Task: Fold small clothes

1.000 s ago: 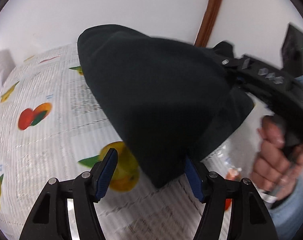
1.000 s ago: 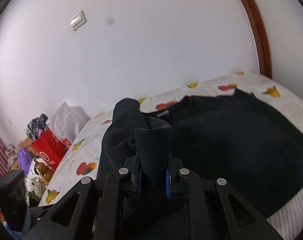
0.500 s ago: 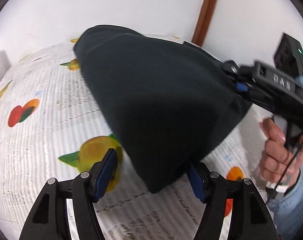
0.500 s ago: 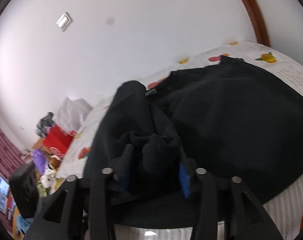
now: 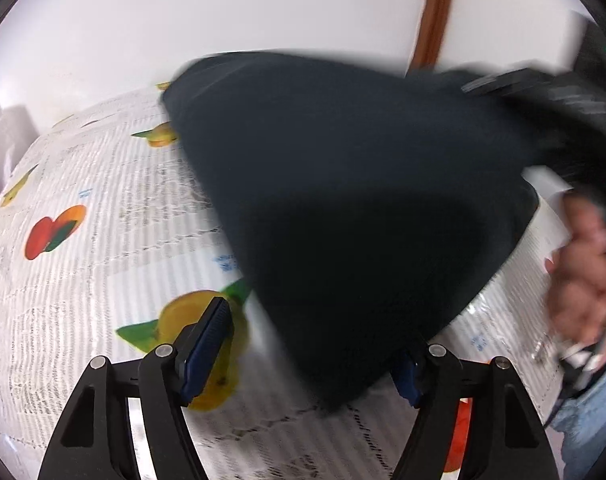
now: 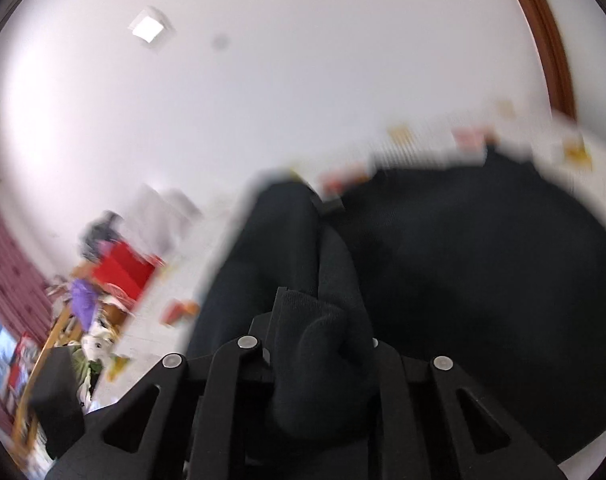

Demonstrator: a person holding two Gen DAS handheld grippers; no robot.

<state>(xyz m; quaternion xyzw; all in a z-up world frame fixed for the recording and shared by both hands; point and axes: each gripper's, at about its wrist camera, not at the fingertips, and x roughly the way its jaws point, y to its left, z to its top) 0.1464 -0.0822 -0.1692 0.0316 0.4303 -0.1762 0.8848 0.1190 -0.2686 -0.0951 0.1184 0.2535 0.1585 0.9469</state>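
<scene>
A dark, almost black garment (image 5: pixel 343 180) lies spread on the fruit-printed tablecloth (image 5: pixel 83 240). Its near corner hangs between the fingers of my left gripper (image 5: pixel 315 336), whose jaws are opening. The left blue pad (image 5: pixel 207 336) stands clear of the cloth, and the cloth hides most of the right pad. In the right wrist view the garment (image 6: pixel 483 280) fills the right half, blurred by motion. My right gripper (image 6: pixel 323 320) is closing on a bunched fold of it, which bulges up between the fingers. That gripper and the hand (image 5: pixel 583 264) holding it show blurred in the left wrist view.
A white wall rises behind the table, with a brown door frame (image 5: pixel 435 12) at the right. Off the table's left side are a red box (image 6: pixel 119 272), a purple item (image 6: pixel 83 300) and a white bag. A light switch (image 6: pixel 149 30) is on the wall.
My right gripper's jaws stood wide half a second ago and have narrowed again on the bunched fold while the hand shifts. The left jaws have spread a little wider.
</scene>
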